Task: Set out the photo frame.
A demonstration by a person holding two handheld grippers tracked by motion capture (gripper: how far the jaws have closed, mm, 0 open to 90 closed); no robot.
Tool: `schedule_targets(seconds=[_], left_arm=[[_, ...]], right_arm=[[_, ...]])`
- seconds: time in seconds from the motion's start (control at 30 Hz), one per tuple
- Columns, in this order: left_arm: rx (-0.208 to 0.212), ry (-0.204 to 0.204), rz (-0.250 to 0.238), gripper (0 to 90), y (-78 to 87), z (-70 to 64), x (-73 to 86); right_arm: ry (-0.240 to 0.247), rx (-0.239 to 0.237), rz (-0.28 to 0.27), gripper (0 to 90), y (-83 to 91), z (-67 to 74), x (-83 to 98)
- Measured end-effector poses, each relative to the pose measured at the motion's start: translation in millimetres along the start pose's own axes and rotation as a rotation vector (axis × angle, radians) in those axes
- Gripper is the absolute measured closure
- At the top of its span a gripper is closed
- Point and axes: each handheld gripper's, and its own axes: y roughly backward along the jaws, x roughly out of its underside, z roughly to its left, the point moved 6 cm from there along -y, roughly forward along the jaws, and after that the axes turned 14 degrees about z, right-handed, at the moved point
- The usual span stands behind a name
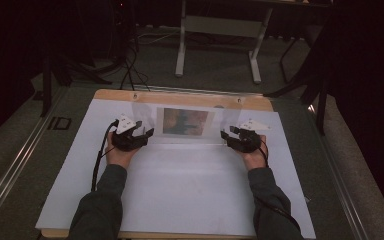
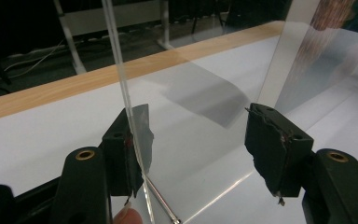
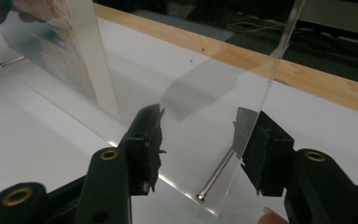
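Clear acrylic picture frame [image 1: 187,125] upright on bench [image 1: 180,195], between both tools. Left tool [image 1: 139,134] wide open around frame's edge, one pad touching. Right tool [image 1: 231,136] open, straddling opposite edge, gripping nothing.

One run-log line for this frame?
left gripper: open at acrylic frame left edge | right gripper: open at right edge | frame upright on table

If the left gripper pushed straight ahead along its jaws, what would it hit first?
Probably the clear acrylic frame: its panel already stands between the left gripper's open jaws, edge by one pad.
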Motion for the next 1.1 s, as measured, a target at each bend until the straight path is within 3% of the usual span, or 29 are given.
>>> schedule_targets(seconds=[0.6,1.1], left_arm=[[0.004,0.004,0.039,40.1,2.2,-1.3,-2.5],[0.041,0.006,0.068,40.9,15.5,-20.2,2.4]], right_arm=[[-0.005,0.007,0.003,50.6,2.1,1.9,0.6],[-0.033,-0.011,0.022,51.1,23.7,9.6,16.8]])
